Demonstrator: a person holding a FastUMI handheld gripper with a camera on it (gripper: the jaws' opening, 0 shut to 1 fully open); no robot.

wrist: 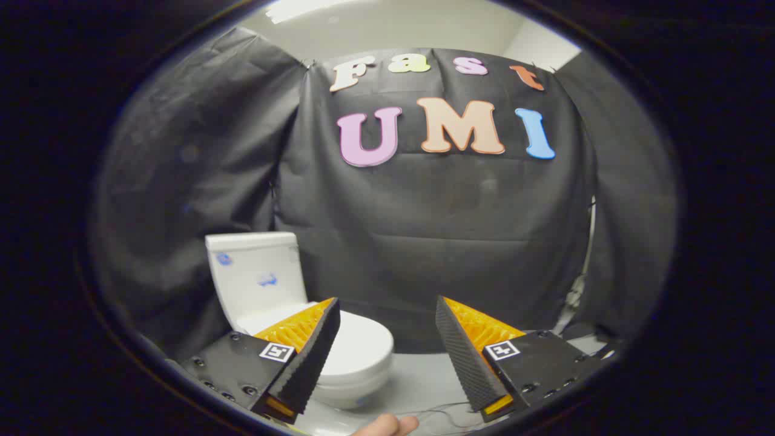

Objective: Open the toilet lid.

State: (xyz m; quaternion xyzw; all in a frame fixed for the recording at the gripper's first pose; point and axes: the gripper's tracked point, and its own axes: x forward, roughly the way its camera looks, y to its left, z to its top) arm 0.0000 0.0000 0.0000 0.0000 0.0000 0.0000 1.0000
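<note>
Toilet (303, 315) is seen low down, beyond the fingers and partly behind the left finger (303, 351). Its long axis runs from the tank (257, 275), which stands upright near the black cloth wall (436, 242), out to the rounded front of the bowl, which points forward and toward the gap between the fingers.

The toilet lid (360, 342) is seen lying flat and closed over the seat; its smooth white top is turned upward. The hinge end by the tank is covered by the left finger, so the joint cannot be made out.

Gripper (387, 315): fingers are held wide apart with nothing between them; no contact with the toilet is seen. The right finger (466, 357) is set well to the side of the bowl, over bare pale floor (418, 381).

Two small blue marks are noted on the tank face; what they are cannot be told. A thin cable (442, 412) is seen lying on the floor just ahead of the right finger. Part of a hand (387, 426) is seen at the very bottom between the fingers, cut off. More cables or a pale strip hang at the far right edge of the cloth, too blurred to identify. The bowl's base is hidden behind the left finger.
</note>
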